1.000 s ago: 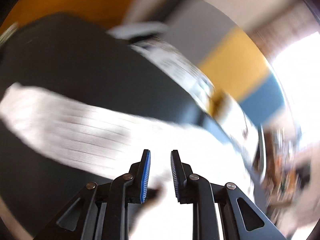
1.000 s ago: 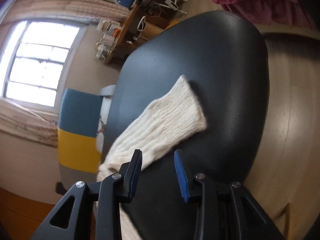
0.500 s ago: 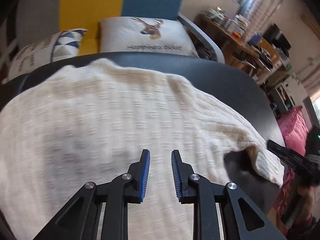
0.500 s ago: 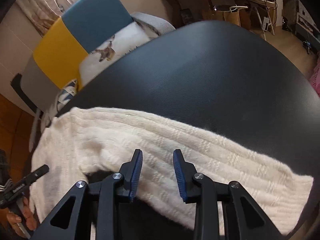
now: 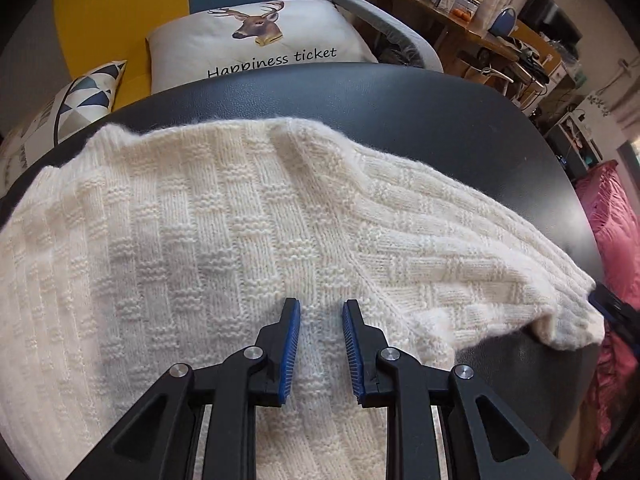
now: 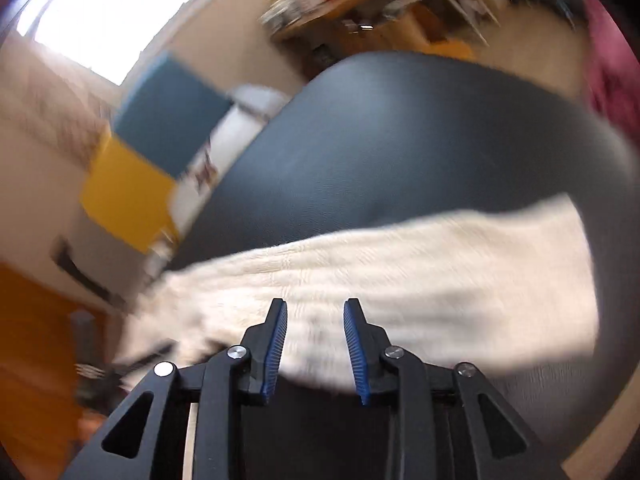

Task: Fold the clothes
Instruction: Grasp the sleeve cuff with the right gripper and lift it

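Note:
A cream knitted sweater [image 5: 208, 240] lies spread on a round black table [image 5: 440, 112]. Its sleeve [image 5: 480, 248] runs out to the right and ends in a cuff [image 5: 572, 320] near the table's edge. My left gripper [image 5: 320, 308] hangs over the sweater's body, pointing steeply down. Its jaws stand a little apart and nothing is pinched between them. In the blurred right wrist view the sleeve [image 6: 420, 272] crosses the black table [image 6: 400, 140]. My right gripper [image 6: 316, 312] hovers over the sleeve's near edge, jaws apart and holding nothing.
Behind the table stands a yellow and blue seat [image 5: 120, 12] with a deer cushion [image 5: 256, 40] and a triangle-patterned cushion [image 5: 88, 96]. A cluttered wooden desk [image 5: 480, 24] is at the back right. Pink fabric [image 5: 616, 220] lies beyond the table's right edge.
The left gripper swung from a blurred sweep to a steady spot low over the sweater's body. The right gripper turned and shifted along the sleeve, and its view is now blurred.

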Demonstrator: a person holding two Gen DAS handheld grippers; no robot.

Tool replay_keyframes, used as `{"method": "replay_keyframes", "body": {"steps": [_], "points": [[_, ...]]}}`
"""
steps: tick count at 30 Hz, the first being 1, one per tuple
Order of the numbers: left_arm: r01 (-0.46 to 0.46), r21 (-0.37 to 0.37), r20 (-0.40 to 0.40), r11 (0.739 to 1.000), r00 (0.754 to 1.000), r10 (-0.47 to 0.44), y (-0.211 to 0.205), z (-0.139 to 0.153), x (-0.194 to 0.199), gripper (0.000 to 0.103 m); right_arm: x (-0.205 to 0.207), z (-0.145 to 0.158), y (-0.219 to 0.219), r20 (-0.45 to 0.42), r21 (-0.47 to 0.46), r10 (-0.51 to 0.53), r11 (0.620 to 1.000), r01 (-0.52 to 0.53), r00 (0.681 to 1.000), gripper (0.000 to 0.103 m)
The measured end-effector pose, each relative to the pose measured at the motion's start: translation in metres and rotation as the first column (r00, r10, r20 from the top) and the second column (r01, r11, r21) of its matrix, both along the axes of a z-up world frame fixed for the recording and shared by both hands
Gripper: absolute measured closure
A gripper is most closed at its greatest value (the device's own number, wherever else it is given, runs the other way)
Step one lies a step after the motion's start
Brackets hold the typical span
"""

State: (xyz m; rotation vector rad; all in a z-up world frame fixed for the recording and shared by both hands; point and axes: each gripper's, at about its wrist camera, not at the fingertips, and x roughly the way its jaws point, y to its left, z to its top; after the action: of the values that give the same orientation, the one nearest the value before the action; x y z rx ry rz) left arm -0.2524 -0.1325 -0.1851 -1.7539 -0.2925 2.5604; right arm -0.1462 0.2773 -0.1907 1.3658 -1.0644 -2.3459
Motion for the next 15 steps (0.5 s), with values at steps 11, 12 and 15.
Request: {"method": "replay_keyframes", "body": {"steps": [11, 12, 15], "points": [[0.005, -0.024, -0.015, 1.000, 1.000, -0.006, 0.006, -0.002, -0.001, 0.079, 0.091, -0.051, 0.104, 0.145, -0.267, -0.411, 0.860, 0.436, 0.900, 0.070], [-0.024, -0.024, -0.022, 0.999, 0.999, 0.023, 0.003, -0.002, 0.000, 0.079, 0.090, -0.051, 0.109, 0.149, -0.267, -0.420, 0.855, 0.446, 0.895, 0.070], [-0.028, -0.008, -0.024, 1.000, 0.999, 0.028, 0.000, -0.001, 0.002, 0.079, 0.082, -0.053, 0.106, 0.126, -0.249, -0.450, 0.848, 0.468, 0.884, 0.070]]}}
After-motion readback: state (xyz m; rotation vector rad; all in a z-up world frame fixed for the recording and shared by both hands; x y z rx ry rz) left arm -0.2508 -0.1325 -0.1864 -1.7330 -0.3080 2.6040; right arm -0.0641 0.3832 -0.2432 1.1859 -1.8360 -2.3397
